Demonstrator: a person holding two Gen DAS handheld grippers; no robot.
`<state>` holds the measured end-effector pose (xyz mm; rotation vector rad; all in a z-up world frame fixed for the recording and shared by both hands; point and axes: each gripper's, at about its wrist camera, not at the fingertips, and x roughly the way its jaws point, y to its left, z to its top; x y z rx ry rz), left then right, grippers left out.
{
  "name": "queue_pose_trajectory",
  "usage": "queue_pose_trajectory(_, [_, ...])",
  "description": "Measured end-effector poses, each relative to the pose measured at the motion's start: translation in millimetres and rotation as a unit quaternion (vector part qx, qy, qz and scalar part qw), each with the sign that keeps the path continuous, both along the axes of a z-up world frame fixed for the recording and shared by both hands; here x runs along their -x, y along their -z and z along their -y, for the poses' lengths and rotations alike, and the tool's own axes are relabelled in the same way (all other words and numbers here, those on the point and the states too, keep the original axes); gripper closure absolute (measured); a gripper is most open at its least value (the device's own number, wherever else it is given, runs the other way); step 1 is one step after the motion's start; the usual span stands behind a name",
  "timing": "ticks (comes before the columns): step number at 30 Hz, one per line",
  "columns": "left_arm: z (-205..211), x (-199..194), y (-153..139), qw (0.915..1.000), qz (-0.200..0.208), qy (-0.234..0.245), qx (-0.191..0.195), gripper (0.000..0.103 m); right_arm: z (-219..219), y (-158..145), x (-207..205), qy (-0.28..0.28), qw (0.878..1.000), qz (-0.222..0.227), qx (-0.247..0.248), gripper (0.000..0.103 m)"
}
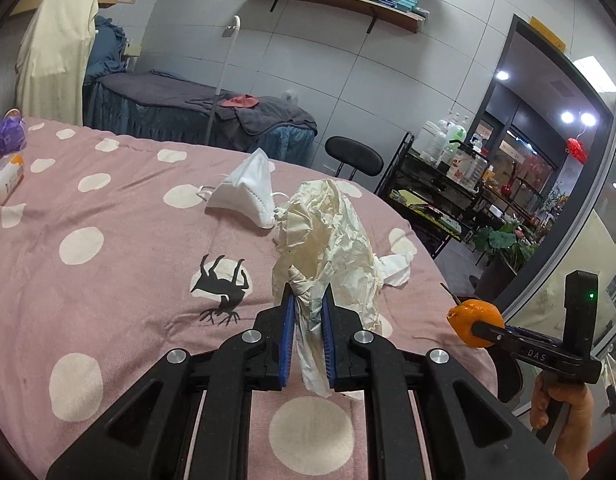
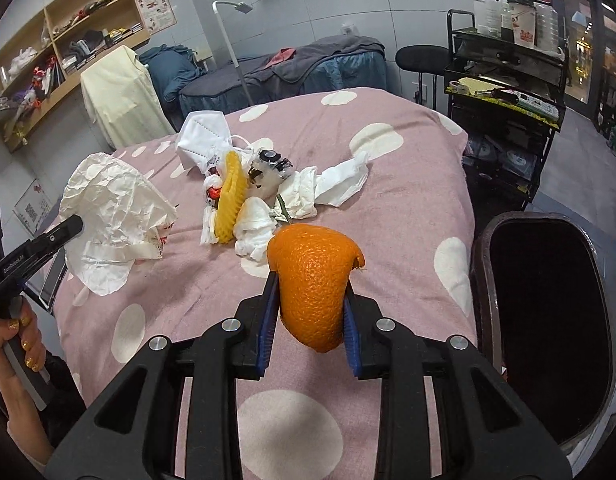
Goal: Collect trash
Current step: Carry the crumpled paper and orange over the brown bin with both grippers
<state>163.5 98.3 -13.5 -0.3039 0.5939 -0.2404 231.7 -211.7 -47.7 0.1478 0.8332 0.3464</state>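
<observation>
Nearest the left wrist camera, the left gripper is clenched on a crumpled cream paper wrapper, its blue pads pinching the twisted lower end while the rest of the wrapper billows above the fingers. Below it lies the pink bedspread with white dots and a black deer print. A white face mask rests on the spread just beyond the wrapper, and a crumpled tissue shows behind the wrapper to the right. At the far left edge lie a white bottle on its side and a purple bag.

In the right wrist view, the right gripper is grasping an orange peel, held between its blue pads above the bedspread. The same peel shows in the left view at the right, clamped in the other tool. A dark trash bin stands open just beside the bed's right edge, near the peel. Further back on the spread sits a loose pile of trash: a yellow foam net, a clear plastic wrapper, white tissues and the mask. A black wire cart with bottles on top stands beyond the bed.
</observation>
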Motion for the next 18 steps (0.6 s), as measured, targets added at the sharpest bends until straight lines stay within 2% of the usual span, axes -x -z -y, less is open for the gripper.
queue_pose_trajectory(8, [38,15,-11,0.9992,0.022,0.035,0.001,0.090,40,-3,23,0.044,0.999,0.011,-0.009,0.074])
queue_pose_trajectory(18, [108,8,-12,0.9935,0.027,0.110,0.014,0.090,116,5,46,0.134,0.991,0.005,-0.006,0.074])
